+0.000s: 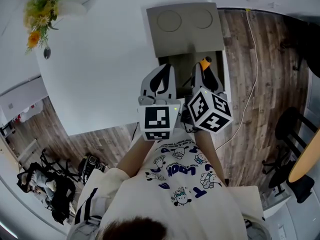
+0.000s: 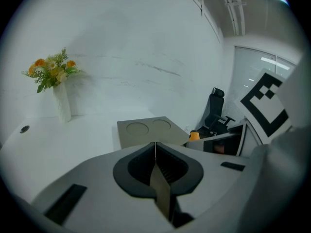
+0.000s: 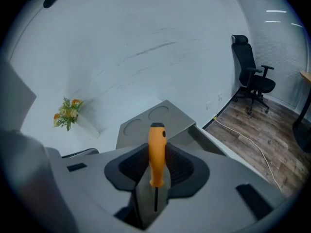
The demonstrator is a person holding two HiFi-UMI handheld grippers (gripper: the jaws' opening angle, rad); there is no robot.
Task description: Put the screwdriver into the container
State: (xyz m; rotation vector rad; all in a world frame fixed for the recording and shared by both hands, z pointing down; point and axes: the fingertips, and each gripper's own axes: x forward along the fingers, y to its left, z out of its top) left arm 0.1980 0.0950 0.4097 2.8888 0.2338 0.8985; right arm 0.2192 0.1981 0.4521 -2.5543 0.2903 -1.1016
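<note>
A white table (image 1: 100,74) fills the upper left of the head view, with wood flooring (image 1: 260,84) to the right and a vase of orange flowers (image 1: 42,14) at the upper left. At the upper centre stands the grey container (image 1: 185,29), its lid marked with two round recesses. The left gripper (image 2: 155,149) is clenched on nothing. The right gripper (image 3: 156,154) grasps the orange-handled screwdriver (image 3: 156,144), handle pointing at the container's open part, just below the lid. The person's shirt print (image 1: 182,171) is upside down and unreadable.
</note>
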